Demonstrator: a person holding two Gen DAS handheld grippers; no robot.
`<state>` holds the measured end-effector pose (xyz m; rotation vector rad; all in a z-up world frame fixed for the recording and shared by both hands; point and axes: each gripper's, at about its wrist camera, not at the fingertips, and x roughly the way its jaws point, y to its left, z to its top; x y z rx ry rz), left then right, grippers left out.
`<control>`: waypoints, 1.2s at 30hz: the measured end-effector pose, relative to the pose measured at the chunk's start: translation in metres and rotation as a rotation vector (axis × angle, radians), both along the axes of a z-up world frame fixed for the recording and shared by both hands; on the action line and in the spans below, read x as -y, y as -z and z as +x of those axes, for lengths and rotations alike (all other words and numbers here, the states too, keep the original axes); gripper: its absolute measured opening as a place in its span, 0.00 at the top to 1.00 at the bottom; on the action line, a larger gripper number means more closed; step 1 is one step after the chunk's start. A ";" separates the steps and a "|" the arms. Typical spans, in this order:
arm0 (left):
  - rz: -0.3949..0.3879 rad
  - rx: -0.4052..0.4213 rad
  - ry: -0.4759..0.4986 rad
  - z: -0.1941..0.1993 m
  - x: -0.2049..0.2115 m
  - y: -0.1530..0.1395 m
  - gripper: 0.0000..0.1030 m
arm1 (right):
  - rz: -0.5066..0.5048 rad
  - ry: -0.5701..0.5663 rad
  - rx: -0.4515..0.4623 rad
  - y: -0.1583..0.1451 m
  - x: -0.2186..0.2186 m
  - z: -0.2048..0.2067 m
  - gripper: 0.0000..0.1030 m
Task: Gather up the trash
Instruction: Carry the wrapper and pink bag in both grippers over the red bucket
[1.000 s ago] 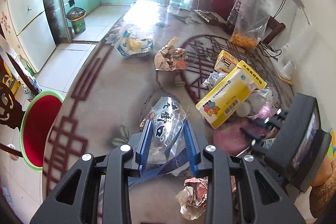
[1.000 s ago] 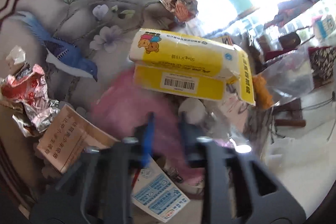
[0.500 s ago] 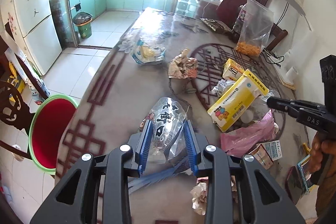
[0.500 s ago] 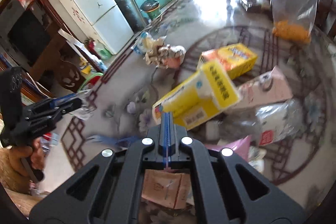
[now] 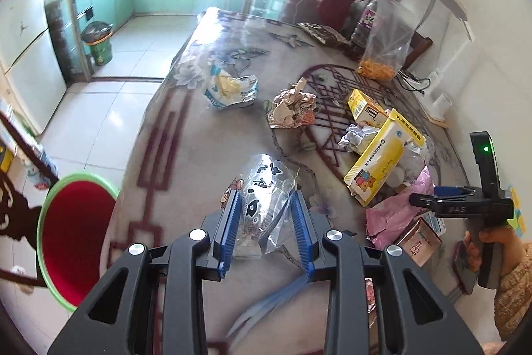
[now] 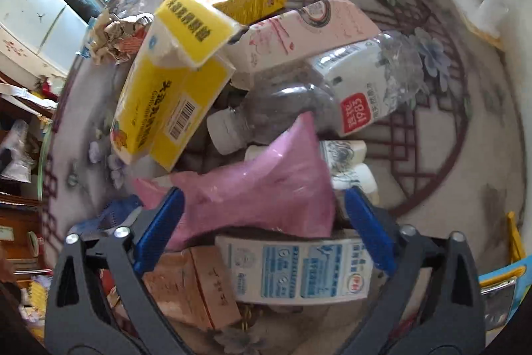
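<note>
my left gripper (image 5: 266, 222) pinches a clear wrapper (image 5: 262, 188); right gripper (image 6: 262, 215), just spread, straddles the pink bag (image 6: 252, 188). most trash is still on the table (image 5: 199, 155).

– that wrapper (image 5: 262, 198) is clear crinkly plastic. the table (image 5: 199, 155) looks glossy, throwing back glare.
– the pink bag (image 6: 259, 188) is thin, soft plastic. the yellow box (image 6: 173, 95) is smooth card, the bottle (image 6: 319, 95) clear plastic with a paper label.
</note>
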<state>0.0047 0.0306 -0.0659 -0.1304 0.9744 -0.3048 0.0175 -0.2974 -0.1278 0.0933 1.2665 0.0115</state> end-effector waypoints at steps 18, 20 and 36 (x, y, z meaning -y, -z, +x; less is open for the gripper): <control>0.002 0.037 0.034 0.029 -0.067 -0.008 0.71 | 0.133 0.058 0.322 -0.115 -0.056 -0.007 0.71; 0.011 0.038 0.006 0.029 -0.081 -0.007 0.71 | 0.151 0.029 0.355 -0.125 -0.078 0.000 0.71; 0.076 -0.113 -0.357 -0.006 -0.242 0.050 0.71 | 0.237 -0.330 0.283 -0.084 -0.304 0.055 0.71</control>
